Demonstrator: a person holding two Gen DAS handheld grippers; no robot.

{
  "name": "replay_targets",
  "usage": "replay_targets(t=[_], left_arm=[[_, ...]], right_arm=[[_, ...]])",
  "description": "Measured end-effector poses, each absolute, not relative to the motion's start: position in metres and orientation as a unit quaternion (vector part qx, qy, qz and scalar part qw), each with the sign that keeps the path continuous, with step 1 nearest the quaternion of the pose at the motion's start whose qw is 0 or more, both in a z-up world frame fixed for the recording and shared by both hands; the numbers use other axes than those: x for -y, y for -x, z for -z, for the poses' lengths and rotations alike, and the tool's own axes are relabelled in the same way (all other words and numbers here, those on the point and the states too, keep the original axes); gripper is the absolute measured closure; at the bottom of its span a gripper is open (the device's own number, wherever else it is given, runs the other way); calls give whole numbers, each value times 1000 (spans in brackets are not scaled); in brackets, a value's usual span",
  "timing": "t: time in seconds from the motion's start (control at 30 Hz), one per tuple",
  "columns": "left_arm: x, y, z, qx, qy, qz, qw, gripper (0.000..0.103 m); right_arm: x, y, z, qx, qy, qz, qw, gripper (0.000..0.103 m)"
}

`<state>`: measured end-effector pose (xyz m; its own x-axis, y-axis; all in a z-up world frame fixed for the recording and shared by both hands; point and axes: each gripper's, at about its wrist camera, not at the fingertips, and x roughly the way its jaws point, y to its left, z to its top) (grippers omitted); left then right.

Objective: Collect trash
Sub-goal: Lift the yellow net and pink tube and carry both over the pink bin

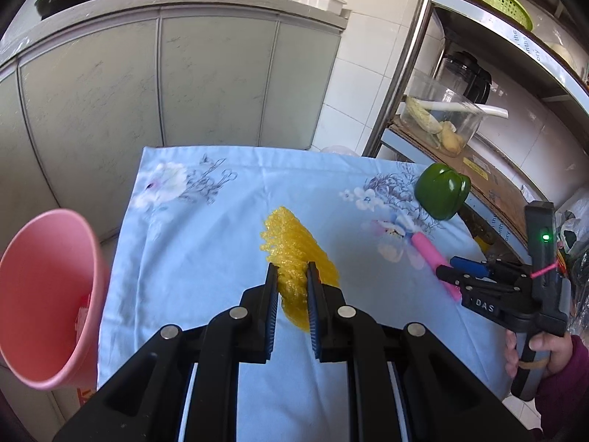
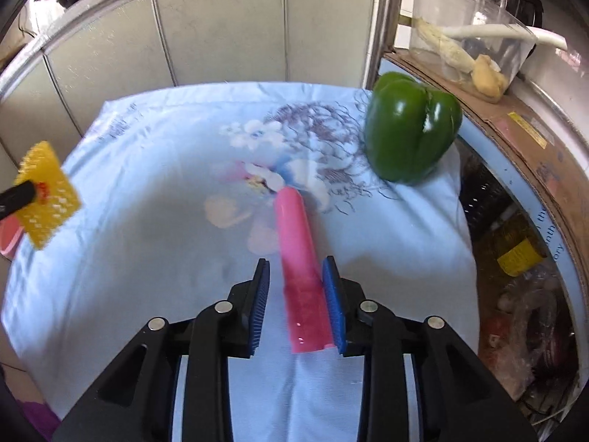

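The left claw [image 1: 291, 269] is clamped on a yellow foam net sleeve [image 1: 294, 254], held above a tabletop draped in a pale blue floral cloth [image 1: 206, 243]. Only the left wrist view shows the pink plastic bin [image 1: 48, 294] at nine o'clock, off the cloth's left edge, its mouth tilted toward the camera, with something pale inside that is hard to make out. That view also shows a hand [image 1: 541, 350] gripping the right tool's handle at four o'clock.

The right wrist view shows the right claw [image 2: 296, 269] with its pads standing apart around a glossy pink plastic tube [image 2: 298, 258] lying on the cloth. The tube rests against the right pad [image 2: 333, 294], with a clear gap to the left one. Its near end runs under the claw.

A green bell pepper [image 2: 412, 129] sits at two o'clock near the cloth's right edge, just beside a metal rack shelf [image 2: 515, 140] holding a clear container [image 2: 460, 29]. Grey cabinet doors [image 1: 147, 81] stand behind the table. The cloth's middle and left lie open.
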<state>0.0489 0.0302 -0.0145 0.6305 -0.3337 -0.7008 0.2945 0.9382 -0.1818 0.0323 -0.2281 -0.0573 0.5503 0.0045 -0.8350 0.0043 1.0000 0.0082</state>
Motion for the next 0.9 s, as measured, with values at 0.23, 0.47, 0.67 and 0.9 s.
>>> replay_targets(t=[0.23, 0.47, 0.67, 0.9], left_arm=[[-47, -38, 12, -392, 35, 164, 904, 89], [-69, -26, -2, -373, 45, 142, 916, 89], [-94, -16, -10, -359, 45, 105, 926, 89], [-132, -8, -15, -352, 61, 56, 932, 89]], right_arm=[[236, -30, 64, -486, -44, -4, 873, 79], [198, -25, 41, -458, -34, -46, 887, 79], [149, -28, 22, -443, -2, -102, 891, 79], [91, -48, 7, -443, 14, -170, 880, 79]])
